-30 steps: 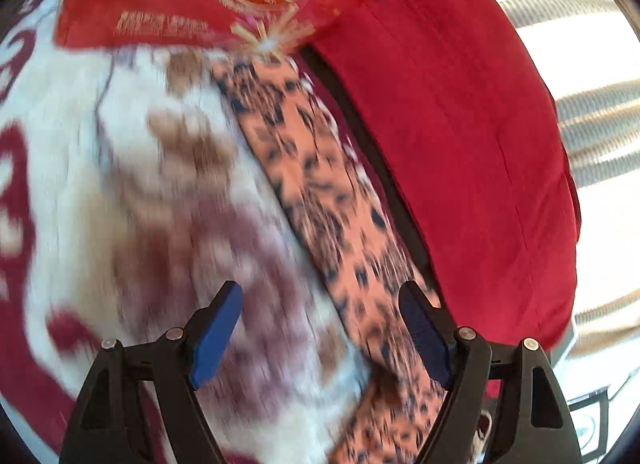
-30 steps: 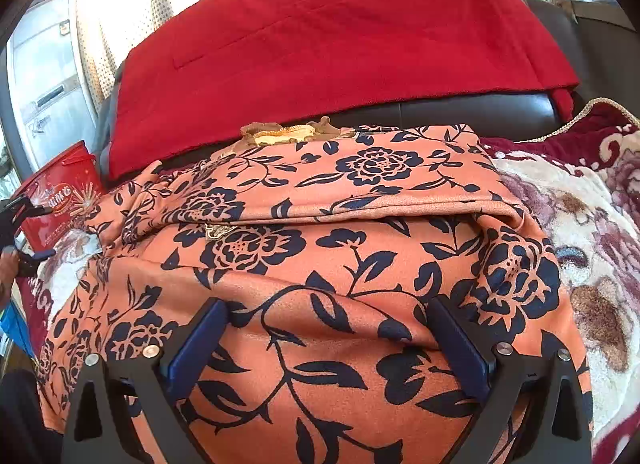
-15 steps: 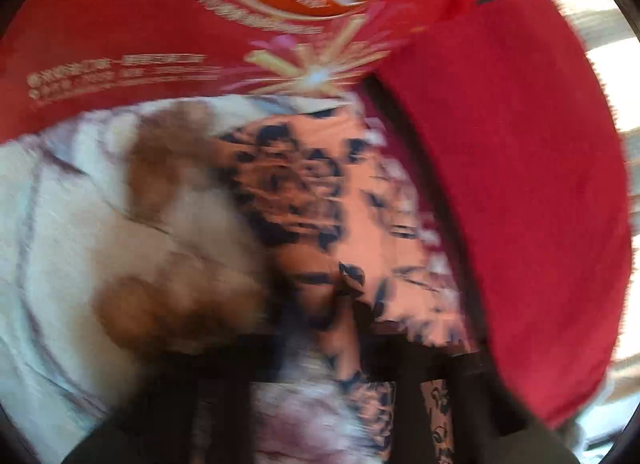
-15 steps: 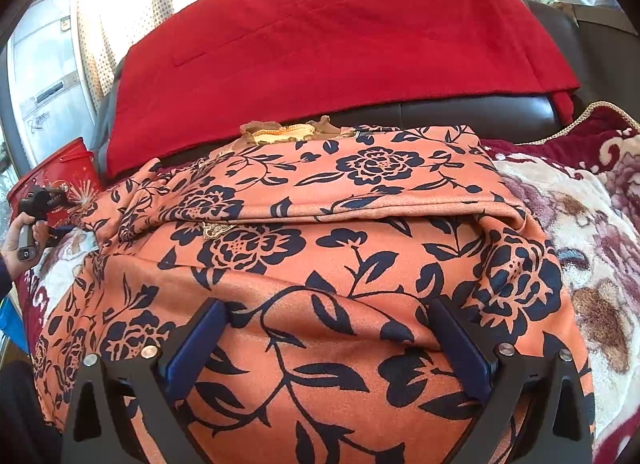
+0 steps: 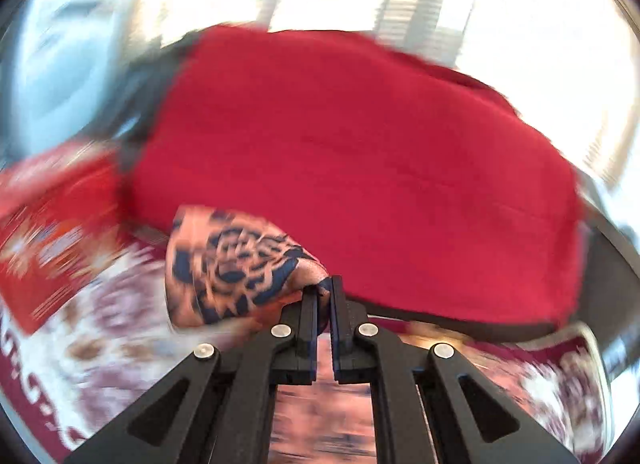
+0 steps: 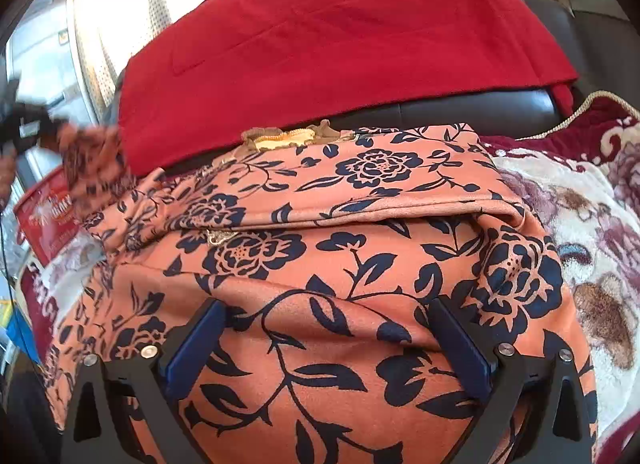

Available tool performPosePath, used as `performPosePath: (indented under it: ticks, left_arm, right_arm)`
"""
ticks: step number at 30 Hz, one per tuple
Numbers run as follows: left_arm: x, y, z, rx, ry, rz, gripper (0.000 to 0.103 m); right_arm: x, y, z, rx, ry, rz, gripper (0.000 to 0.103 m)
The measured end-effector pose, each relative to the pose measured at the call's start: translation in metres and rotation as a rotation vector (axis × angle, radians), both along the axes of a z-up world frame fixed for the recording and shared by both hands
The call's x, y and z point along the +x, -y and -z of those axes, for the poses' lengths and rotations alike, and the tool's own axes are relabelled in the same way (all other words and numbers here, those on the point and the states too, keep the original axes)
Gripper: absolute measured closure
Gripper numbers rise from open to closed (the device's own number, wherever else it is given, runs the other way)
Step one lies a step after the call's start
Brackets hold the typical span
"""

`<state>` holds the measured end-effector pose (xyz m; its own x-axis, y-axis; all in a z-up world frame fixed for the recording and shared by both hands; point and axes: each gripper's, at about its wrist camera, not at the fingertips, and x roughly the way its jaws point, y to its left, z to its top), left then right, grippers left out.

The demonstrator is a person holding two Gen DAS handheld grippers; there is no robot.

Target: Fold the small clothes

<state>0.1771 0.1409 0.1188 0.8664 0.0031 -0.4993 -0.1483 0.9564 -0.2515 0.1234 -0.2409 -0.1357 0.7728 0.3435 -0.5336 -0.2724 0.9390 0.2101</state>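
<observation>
Your left gripper (image 5: 324,292) has its jaws closed tight on a corner of the orange floral garment (image 6: 340,284), and that pinched corner hangs lifted in the air at the garment's left end, blurred, in front of the red blanket (image 5: 360,160). Your right gripper (image 6: 328,344) stands with its jaws wide apart over the near part of the garment; the blue pads (image 6: 196,340) sit on either side of a bulge of cloth without pressing it.

The garment lies across the middle of the seat, its long axis running left to right, with a folded flap on top whose open edge faces you. A frilled tan collar (image 6: 288,138) shows at the far edge, against the dark leather backrest (image 6: 460,110).

The cloth is soft and matte, orange with dark blue flowers and vines. Under it is a plush cream and maroon floral cover (image 6: 580,232), free on the right side. On the left a red printed bag (image 6: 48,220) stands close to the garment's edge. The red blanket drapes over the backrest behind.
</observation>
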Motion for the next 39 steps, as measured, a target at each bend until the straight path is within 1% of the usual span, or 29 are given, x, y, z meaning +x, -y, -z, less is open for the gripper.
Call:
performPosePath:
  ticks: [2, 4, 5, 6, 7, 8, 9, 10, 12, 14, 17, 19, 20, 22, 24, 25, 27, 28, 29, 30, 31, 32, 33, 34, 35, 36, 37, 38, 39]
  left_arm:
    - [-0.001, 0.069, -0.008, 0.055, 0.021, 0.126, 0.098]
    - [0.0, 0.133, 0.003, 0.096, 0.016, 0.241, 0.096]
    - [0.004, 0.161, 0.015, 0.125, -0.009, 0.314, 0.086]
    - [0.008, 0.187, 0.031, 0.183, -0.052, 0.385, 0.075]
    - [0.011, 0.208, 0.051, 0.256, -0.102, 0.422, 0.044]
    - [0.015, 0.221, 0.07, 0.321, -0.148, 0.435, 0.03]
    - [0.015, 0.229, 0.093, 0.39, -0.187, 0.438, 0.026]
    - [0.01, 0.229, 0.107, 0.428, -0.206, 0.425, 0.026]
    - [0.006, 0.215, 0.125, 0.443, -0.227, 0.391, 0.026]
    - [-0.007, 0.182, 0.128, 0.382, -0.225, 0.335, 0.026]
    - [-0.021, 0.126, 0.124, 0.29, -0.187, 0.192, 0.024]
    - [-0.025, 0.085, 0.133, 0.224, -0.183, 0.09, 0.024]
    - [-0.027, 0.074, 0.138, 0.197, -0.187, 0.061, 0.024]
    - [-0.028, 0.044, 0.158, 0.119, -0.212, 0.01, 0.024]
    - [-0.028, 0.024, 0.175, 0.049, -0.229, -0.023, 0.024]
    - [-0.03, 0.021, 0.18, 0.033, -0.227, -0.033, 0.024]
    - [-0.035, 0.008, 0.194, 0.014, -0.237, -0.076, 0.024]
    - [-0.032, 0.005, 0.197, -0.009, -0.263, -0.084, 0.024]
    - [-0.028, 0.003, 0.2, -0.044, -0.26, -0.078, 0.024]
    - [-0.031, -0.001, 0.196, -0.08, -0.227, -0.075, 0.024]
    - [-0.033, -0.002, 0.195, -0.081, -0.215, -0.083, 0.024]
    - [-0.033, -0.004, 0.193, -0.076, -0.215, -0.087, 0.024]
    - [-0.033, -0.006, 0.193, -0.081, -0.222, -0.083, 0.024]
    - [-0.032, -0.009, 0.194, -0.092, -0.227, -0.084, 0.024]
    - [-0.029, -0.012, 0.196, -0.11, -0.23, -0.085, 0.024]
    - [-0.028, -0.014, 0.197, -0.124, -0.229, -0.083, 0.024]
    - [-0.026, -0.016, 0.199, -0.132, -0.225, -0.081, 0.024]
    - [-0.026, -0.016, 0.2, -0.132, -0.223, -0.08, 0.024]
    - [-0.025, -0.014, 0.199, -0.127, -0.221, -0.074, 0.024]
  right_arm:
    - [-0.001, 0.003, -0.001, 0.029, 0.001, -0.001, 0.001]
    - [-0.002, 0.007, -0.002, 0.069, -0.001, -0.003, 0.001]
    - [-0.002, 0.01, -0.002, 0.092, -0.003, -0.004, 0.001]
    - [-0.002, 0.013, -0.003, 0.122, -0.005, -0.004, 0.001]
    - [-0.002, 0.017, -0.004, 0.151, -0.007, -0.003, 0.001]
    - [-0.002, 0.02, -0.005, 0.175, -0.009, -0.002, 0.001]
    - [-0.003, 0.023, -0.006, 0.205, -0.011, 0.001, 0.001]
    - [-0.004, 0.027, -0.007, 0.234, -0.014, 0.005, 0.001]
    - [-0.006, 0.035, -0.01, 0.28, -0.019, 0.012, 0.001]
    - [-0.009, 0.045, -0.015, 0.334, -0.023, 0.025, 0.001]
    - [-0.008, 0.062, -0.028, 0.424, -0.015, 0.047, 0.001]
    - [-0.001, 0.072, -0.039, 0.476, -0.012, 0.049, 0.001]
    - [0.009, 0.076, -0.049, 0.477, -0.015, 0.054, 0.001]
    - [0.031, 0.077, -0.061, 0.443, -0.046, 0.07, 0.001]
    - [0.066, 0.074, -0.068, 0.395, -0.119, 0.075, 0.001]
    - [0.082, 0.071, -0.068, 0.361, -0.157, 0.076, 0.001]
    - [0.115, 0.058, -0.059, 0.235, -0.254, 0.077, 0.002]
    - [0.126, 0.051, -0.053, 0.172, -0.291, 0.073, 0.005]
    - [0.135, 0.039, -0.047, 0.08, -0.326, 0.061, 0.011]
    - [0.138, 0.03, -0.045, 0.014, -0.335, 0.053, 0.042]
    - [0.14, 0.02, -0.045, -0.068, -0.342, 0.048, 0.089]
    - [0.14, 0.012, -0.05, -0.135, -0.333, 0.05, 0.09]
    - [0.135, 0.004, -0.062, -0.184, -0.292, 0.05, 0.091]
    - [0.128, -0.001, -0.078, -0.236, -0.225, 0.059, 0.091]
    - [0.114, -0.007, -0.098, -0.291, -0.123, 0.078, 0.091]
    - [0.098, -0.008, -0.117, -0.319, -0.021, 0.118, 0.091]
    - [0.091, -0.004, -0.119, -0.32, 0.006, 0.15, 0.091]
    - [0.093, 0.003, -0.111, -0.321, -0.012, 0.185, 0.09]
    - [0.101, 0.007, -0.096, -0.335, -0.066, 0.192, 0.085]
